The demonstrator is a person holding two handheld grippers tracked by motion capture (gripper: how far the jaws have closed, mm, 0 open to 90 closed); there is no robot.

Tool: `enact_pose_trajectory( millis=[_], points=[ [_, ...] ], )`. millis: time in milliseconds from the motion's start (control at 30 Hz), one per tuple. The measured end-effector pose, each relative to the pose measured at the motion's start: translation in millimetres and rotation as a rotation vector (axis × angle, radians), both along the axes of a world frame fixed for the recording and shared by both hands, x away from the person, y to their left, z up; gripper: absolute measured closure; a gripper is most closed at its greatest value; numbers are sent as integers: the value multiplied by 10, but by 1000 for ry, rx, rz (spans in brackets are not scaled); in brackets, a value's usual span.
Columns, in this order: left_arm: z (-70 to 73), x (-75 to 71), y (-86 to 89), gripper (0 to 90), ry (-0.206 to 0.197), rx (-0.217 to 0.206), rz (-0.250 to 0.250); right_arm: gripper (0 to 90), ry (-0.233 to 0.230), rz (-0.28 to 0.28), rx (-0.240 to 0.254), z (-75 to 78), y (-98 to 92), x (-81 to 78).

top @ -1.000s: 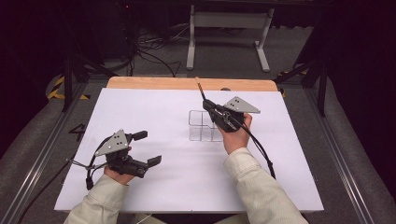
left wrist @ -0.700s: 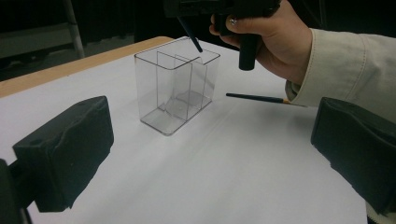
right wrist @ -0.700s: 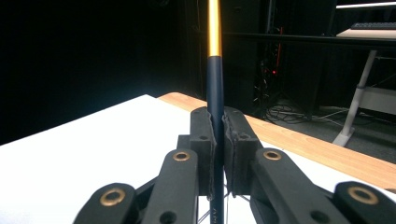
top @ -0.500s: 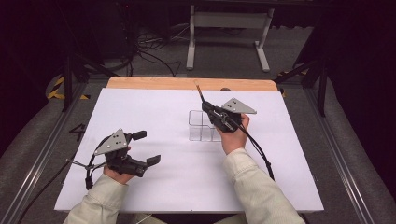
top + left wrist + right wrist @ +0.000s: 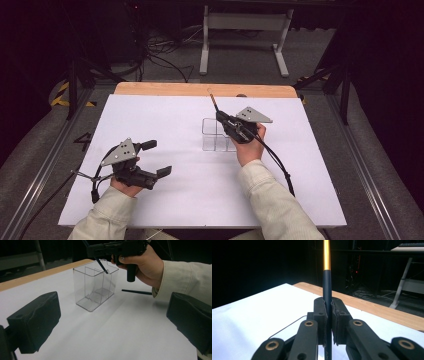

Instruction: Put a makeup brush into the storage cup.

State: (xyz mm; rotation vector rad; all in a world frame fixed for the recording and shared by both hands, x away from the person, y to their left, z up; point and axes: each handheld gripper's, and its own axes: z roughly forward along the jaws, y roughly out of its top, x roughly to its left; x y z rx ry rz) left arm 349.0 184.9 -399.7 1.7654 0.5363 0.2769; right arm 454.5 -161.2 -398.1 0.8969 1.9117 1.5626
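Note:
A clear plastic box (image 5: 216,135) with inner dividers stands mid-table; in the left gripper view the box (image 5: 93,288) is upright. My right gripper (image 5: 223,118) hovers just above its right side, shut on a thin black stick (image 5: 214,102) with a gold band. The stick (image 5: 327,282) rises straight up between the pads of this gripper (image 5: 327,307). Its lower tip (image 5: 101,265) dips inside the box's top opening. My left gripper (image 5: 156,158) rests near the front left, open and holding nothing, well apart from the box. Its wide-set jaws frame the box in its own view.
A white sheet (image 5: 165,125) covers the table, with a wooden strip (image 5: 165,89) along the far edge. The right gripper's cable (image 5: 277,160) trails beside the sleeve. A metal stand (image 5: 245,22) and floor cables (image 5: 160,60) lie beyond the table.

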Motion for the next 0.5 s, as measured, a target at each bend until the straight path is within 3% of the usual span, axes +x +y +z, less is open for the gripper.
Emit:
enact_pose_trajectory(
  millis=[500],
  points=[
    [-1, 4, 0, 1, -5, 4, -3, 833, 27, -16, -17, -22, -16, 1]
  ],
)
